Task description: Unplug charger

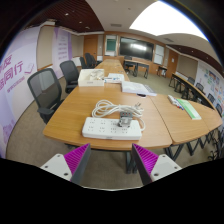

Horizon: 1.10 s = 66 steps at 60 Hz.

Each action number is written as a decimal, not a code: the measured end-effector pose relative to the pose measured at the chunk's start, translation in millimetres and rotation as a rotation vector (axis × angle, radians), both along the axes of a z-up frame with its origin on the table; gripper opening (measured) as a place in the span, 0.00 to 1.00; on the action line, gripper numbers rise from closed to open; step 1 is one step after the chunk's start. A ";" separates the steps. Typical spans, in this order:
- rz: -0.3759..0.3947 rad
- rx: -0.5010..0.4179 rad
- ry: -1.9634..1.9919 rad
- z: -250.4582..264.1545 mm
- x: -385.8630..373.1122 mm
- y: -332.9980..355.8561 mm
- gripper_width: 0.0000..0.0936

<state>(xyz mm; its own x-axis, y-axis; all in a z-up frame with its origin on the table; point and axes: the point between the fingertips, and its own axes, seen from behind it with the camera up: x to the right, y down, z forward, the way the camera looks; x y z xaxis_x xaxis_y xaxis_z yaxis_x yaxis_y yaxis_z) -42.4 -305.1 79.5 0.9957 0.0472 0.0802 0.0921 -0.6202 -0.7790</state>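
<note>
Gripper (111, 160) open, its magenta-padded fingers (77, 160) spread and holding nothing, short of the light wooden table (70, 115), on which the white rectangular power strip (110, 127) lies with a grey charger (126, 119) plugged into its top and a coiled white cable (117, 108) just beyond.

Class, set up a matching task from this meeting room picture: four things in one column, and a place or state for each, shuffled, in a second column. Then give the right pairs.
Column one:
1. power strip
2. coiled white cable
3. office chair
4. hand-held gripper

Column two:
A. beside the wooden table, off to one side
B. fingers apart, holding nothing
C. on the table just ahead of the fingers, a charger plugged in
D. on the table just beyond the power strip

Pairs: 1-C, 2-D, 3-A, 4-B
</note>
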 end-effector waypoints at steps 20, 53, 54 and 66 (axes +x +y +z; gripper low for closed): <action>-0.072 0.089 0.013 -42.5 53.0 149.0 0.88; -0.051 0.478 0.002 123.2 63.5 196.1 0.25; -0.043 0.506 0.008 143.2 64.3 197.5 0.25; -0.102 0.533 0.027 202.6 134.7 224.2 0.25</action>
